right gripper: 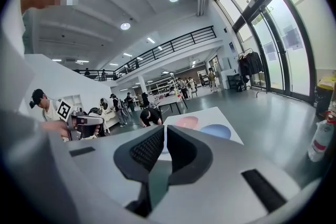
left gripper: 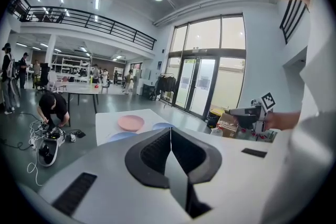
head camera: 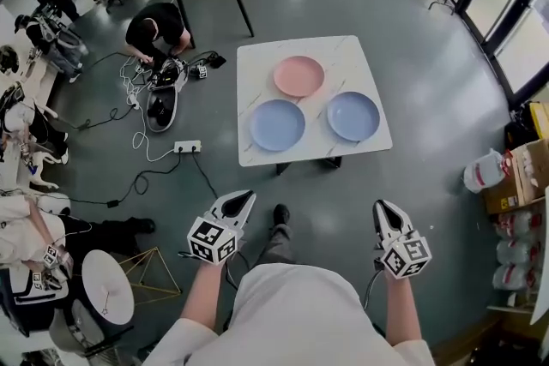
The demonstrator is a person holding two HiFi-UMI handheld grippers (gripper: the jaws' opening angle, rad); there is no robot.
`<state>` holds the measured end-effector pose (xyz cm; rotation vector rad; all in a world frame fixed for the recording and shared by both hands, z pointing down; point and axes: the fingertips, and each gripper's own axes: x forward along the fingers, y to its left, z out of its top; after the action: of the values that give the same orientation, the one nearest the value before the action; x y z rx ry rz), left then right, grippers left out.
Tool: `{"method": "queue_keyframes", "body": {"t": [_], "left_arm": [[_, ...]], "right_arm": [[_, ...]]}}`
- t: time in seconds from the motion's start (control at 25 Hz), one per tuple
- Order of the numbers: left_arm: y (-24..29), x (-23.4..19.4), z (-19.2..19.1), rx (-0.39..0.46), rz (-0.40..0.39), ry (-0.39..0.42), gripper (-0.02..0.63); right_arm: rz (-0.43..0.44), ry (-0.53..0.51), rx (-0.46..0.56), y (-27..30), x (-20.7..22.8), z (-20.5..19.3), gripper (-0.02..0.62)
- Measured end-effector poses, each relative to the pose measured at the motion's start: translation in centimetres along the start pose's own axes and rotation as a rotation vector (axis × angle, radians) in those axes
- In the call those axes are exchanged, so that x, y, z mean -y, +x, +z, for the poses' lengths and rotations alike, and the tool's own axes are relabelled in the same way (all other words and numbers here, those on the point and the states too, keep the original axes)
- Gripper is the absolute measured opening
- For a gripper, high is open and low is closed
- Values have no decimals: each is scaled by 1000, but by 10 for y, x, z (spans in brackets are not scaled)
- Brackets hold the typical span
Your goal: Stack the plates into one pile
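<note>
Three plates lie apart on the white table (head camera: 360, 64): a pink plate (head camera: 298, 75) at the far side, one blue plate (head camera: 277, 124) at the near left and another blue plate (head camera: 352, 116) at the near right. Both grippers hang short of the table, over the floor. My left gripper (head camera: 247, 197) is shut and empty, as is my right gripper (head camera: 383, 206). In the left gripper view the shut left gripper (left gripper: 170, 129) points toward the pink plate (left gripper: 130, 123). In the right gripper view the shut right gripper (right gripper: 164, 128) faces the pink plate (right gripper: 185, 123) and a blue plate (right gripper: 216, 131).
A person (head camera: 157, 28) crouches over cables and gear left of the table. A power strip (head camera: 187, 147) and cords lie on the floor near the table's left corner. Cartons and bottles (head camera: 513, 176) stand at the right. A round white stool (head camera: 107, 285) sits at the near left.
</note>
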<state>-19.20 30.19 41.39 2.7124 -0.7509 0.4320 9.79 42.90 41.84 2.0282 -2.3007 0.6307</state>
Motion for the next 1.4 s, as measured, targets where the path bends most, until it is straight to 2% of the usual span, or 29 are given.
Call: {"method": "queue_keyframes", "body": {"t": [0.36,0.72,1.12,1.4], "left_arm": [[58,-75,33,-41,-44,-13,14],[112,-138,64,-46,-100,-32,14],[149,-179,77,-70,-145,-30,14],[168,-213,79,-77,-138,-63,14]], "right_arm": [[-77,65,15,78,14,25,31],[-120,63,-25,151,15,40,31],[-165,61,-54,212,30,52,31],[-144,30,-89,262,27,56,31]]}}
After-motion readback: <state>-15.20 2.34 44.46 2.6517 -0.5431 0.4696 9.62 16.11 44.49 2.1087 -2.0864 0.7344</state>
